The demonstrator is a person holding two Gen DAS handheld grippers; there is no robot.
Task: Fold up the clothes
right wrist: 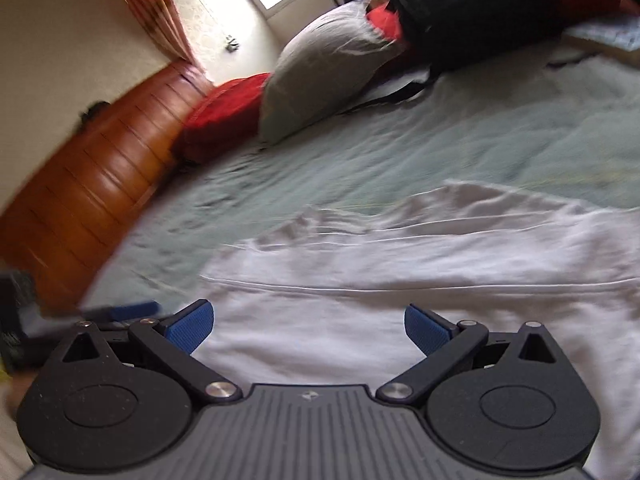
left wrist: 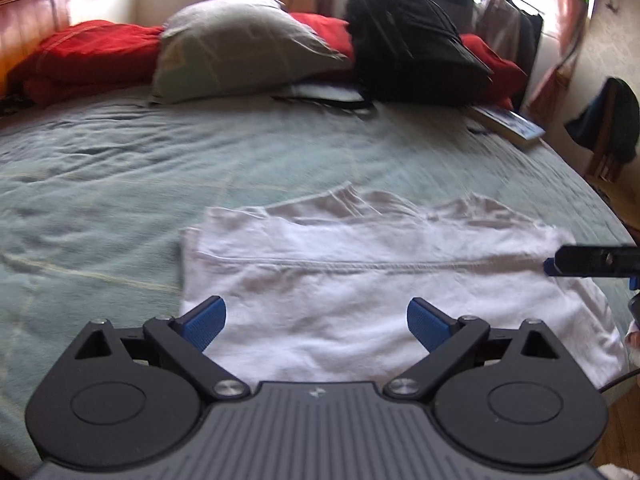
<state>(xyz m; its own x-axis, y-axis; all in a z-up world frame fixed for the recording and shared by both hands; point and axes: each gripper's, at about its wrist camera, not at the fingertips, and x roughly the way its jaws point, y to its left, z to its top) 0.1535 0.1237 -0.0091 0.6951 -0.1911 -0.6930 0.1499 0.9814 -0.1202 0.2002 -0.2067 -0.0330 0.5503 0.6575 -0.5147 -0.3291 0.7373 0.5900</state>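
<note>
A white garment (left wrist: 360, 280) lies partly folded on the green bedspread (left wrist: 120, 168), with a stitched hem running across it. My left gripper (left wrist: 316, 322) is open and empty, hovering over the garment's near edge. The right gripper's finger (left wrist: 592, 260) pokes in from the right at the garment's right edge. In the right wrist view, my right gripper (right wrist: 308, 326) is open and empty over the same white garment (right wrist: 400, 288). The left gripper's blue finger (right wrist: 124, 310) shows blurred at the left.
At the bed's far end lie a grey pillow (left wrist: 240, 48), red bedding (left wrist: 88, 56), a black backpack (left wrist: 416, 44) and a book (left wrist: 508, 122). A wooden headboard (right wrist: 80, 200) bounds one side. A chair with dark clothes (left wrist: 608, 120) stands off the bed's right.
</note>
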